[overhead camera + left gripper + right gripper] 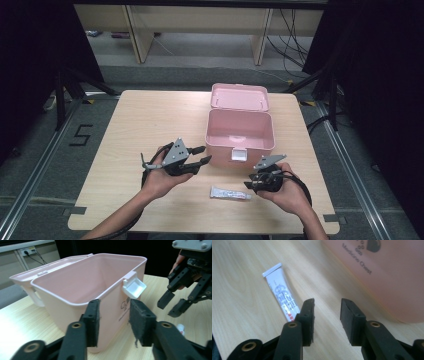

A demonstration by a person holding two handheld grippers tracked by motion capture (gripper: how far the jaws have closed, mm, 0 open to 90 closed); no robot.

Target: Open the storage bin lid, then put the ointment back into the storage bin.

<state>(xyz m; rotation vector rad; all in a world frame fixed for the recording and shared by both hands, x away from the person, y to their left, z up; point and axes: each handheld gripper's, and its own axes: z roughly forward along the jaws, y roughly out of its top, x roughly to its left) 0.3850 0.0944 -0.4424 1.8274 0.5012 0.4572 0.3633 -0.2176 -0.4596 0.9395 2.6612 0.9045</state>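
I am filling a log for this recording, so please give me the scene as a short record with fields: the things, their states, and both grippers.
container: pink box, lid open and laid back, nothing seen inside
item: white tube, flat on the wooden table, in front of the box
left gripper: open, holds nothing, near the box's front left corner
right gripper: open, holds nothing, beside the tube's near end

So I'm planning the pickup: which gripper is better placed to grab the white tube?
Right. The right gripper hangs open just beside the small white tube, while the left gripper faces the open pink plastic box.
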